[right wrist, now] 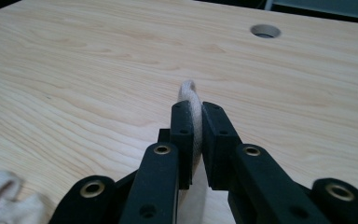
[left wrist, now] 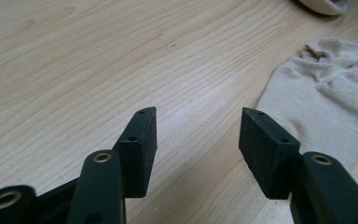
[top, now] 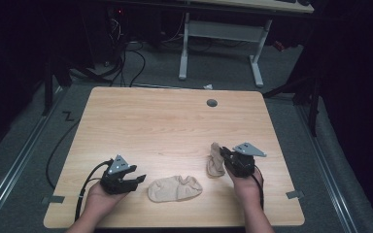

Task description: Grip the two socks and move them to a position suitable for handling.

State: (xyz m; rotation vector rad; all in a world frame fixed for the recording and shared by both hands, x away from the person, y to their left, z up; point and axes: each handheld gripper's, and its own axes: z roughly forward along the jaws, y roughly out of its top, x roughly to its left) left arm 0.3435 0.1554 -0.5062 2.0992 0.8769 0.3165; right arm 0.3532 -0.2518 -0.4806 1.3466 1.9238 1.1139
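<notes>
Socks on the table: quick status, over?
Right gripper shut on one sock. Left gripper open, beside the flat sock. Table unobstructed around them.

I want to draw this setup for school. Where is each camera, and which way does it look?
High view: above the person's side, facing forward and down on the table; both hands, the left gripper and right gripper show.
Left gripper view: rides the left gripper, looking along its open jaws at the flat sock.
Right gripper view: rides the right gripper, looking across the table toward its round hole; the jaws pinch the held sock.
Shared: the high view also shows the flat sock and held sock.
</notes>
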